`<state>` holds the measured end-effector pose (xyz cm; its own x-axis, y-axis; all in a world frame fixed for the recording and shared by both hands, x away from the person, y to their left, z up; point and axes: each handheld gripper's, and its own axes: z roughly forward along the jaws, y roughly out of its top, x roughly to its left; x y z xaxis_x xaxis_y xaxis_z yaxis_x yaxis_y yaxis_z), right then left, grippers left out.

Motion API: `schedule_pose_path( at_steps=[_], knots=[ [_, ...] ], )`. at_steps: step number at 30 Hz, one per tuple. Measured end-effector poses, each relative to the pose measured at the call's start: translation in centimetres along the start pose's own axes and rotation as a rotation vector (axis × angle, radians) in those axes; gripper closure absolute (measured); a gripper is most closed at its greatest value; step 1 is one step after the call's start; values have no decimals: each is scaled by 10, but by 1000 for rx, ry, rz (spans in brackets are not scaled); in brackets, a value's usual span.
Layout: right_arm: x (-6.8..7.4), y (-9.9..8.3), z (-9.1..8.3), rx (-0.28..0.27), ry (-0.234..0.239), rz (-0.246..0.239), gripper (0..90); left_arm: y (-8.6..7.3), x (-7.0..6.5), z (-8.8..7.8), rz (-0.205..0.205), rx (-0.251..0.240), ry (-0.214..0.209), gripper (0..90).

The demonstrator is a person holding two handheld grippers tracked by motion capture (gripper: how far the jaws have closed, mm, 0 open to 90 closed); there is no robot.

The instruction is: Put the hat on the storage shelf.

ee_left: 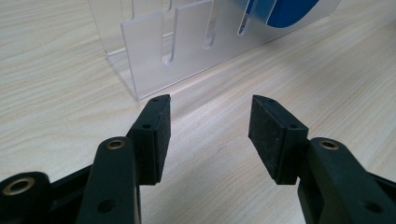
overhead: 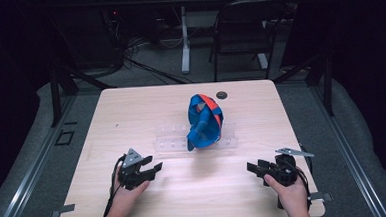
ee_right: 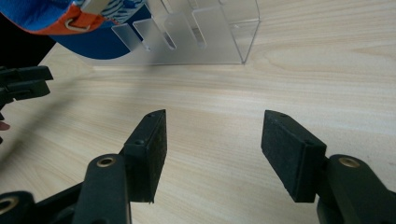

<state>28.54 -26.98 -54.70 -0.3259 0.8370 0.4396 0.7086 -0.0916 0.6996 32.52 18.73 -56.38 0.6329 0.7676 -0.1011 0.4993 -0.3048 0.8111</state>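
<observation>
Claws both sitting apart, empty: left claw (overhead: 156,166), right claw (overhead: 250,166) resting low on worktop (overhead: 131,116). Blue cap (overhead: 204,121) standing in clear rack (overhead: 170,138), ahead between them, roughly equidistant; rack's long axis running side to side.

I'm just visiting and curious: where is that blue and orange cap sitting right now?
In the high view the blue and orange cap rests in the clear slotted rack near the table's middle, toward the rack's right end, beyond both grippers and just in front of a small dark disc.

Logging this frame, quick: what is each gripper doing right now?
Left gripper: open, holding nothing.
Right gripper: open, holding nothing.
</observation>
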Motion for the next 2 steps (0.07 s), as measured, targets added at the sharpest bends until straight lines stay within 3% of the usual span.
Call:
schedule_pose_path(
  at_steps=[2],
  knots=[
    [0,-2,0,-8,-4,-5,409,0,0,0,-1,-1,-2,494]
  ],
)
